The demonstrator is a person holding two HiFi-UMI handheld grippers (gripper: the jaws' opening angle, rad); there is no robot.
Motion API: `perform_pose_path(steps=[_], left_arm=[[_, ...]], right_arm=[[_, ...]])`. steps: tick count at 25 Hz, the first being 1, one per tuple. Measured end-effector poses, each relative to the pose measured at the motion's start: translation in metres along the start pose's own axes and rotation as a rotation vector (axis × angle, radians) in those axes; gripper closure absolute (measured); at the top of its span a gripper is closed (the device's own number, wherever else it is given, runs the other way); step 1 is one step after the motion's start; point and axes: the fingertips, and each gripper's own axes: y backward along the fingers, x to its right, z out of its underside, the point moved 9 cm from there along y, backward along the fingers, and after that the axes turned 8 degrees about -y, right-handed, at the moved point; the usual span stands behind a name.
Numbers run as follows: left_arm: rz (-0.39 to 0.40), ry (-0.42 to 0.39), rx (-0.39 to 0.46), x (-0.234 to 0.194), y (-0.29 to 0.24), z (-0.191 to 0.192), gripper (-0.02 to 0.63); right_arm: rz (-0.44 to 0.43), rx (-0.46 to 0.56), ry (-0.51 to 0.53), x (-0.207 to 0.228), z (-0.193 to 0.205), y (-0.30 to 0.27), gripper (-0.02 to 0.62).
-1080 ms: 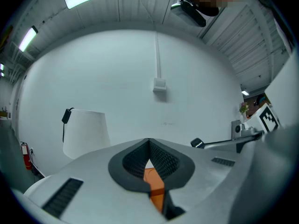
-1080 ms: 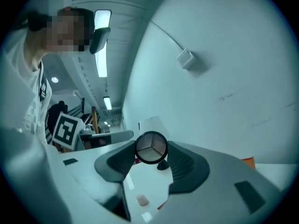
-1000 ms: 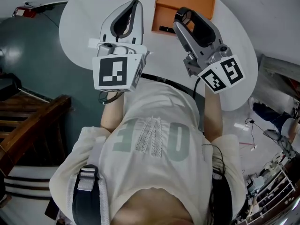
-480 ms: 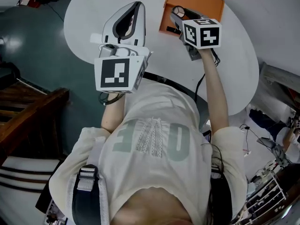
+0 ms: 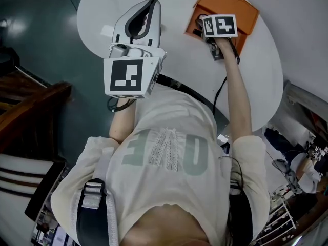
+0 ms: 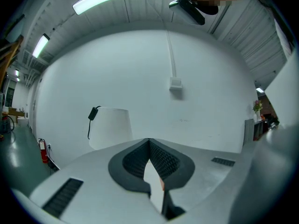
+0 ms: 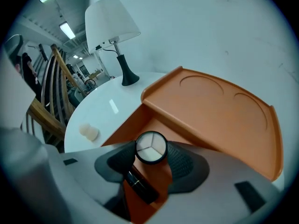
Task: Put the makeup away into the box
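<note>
Two grippers: we hold one in each hand. The left gripper (image 6: 149, 143) points level above the near-left part of the table, and the right gripper (image 7: 150, 156) tilts down into the box.
Right gripper: its jaws stand wide apart and press from both sides on the small round compact with a black rim and pale powder in three parts (image 7: 150, 147).
Left gripper: its jaws are closed with the tips meeting, and we see nothing held between them.
Compact: it is over the open compartment of the orange rectangular box (image 7: 125, 124). We cannot tell if it touches the floor of the box.
Box edges: the left wall is just beside the left jaw. The raised orange lid (image 7: 219, 111) leans back behind the compartment, apart from the compact.
Black tube (image 7: 140, 185): it lies on the box floor, under and in front of the compact.
Open room: orange floor shows free behind the compact, up to the lid.
Table: the white round table (image 7: 100, 108) is bare left of the box. A cream-coloured soft lump (image 7: 88, 132) lies there, apart from the box wall.
Lamp: a lamp with a white shade and black foot (image 7: 110, 24) stands near the far table edge.
</note>
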Motion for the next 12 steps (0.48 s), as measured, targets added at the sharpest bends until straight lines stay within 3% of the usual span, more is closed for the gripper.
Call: perform_pose_path(steps=[5, 8, 12], left_arm=[[0.009, -0.002, -0.009, 0.002, -0.001, 0.002, 0.600], [0.015, -0.005, -0.018, 0.001, -0.003, 0.003, 0.600], [0.015, -0.002, -0.015, -0.001, -0.005, 0.002, 0.600]], right_arm=[[0.019, -0.011, 0.006, 0.001, 0.001, -0.008, 0.374], [0.043, 0.035, -0.042, 0.001, 0.005, -0.007, 0.373], [0.026, 0.111, -0.068, -0.004, 0.005, 0.016, 0.318]])
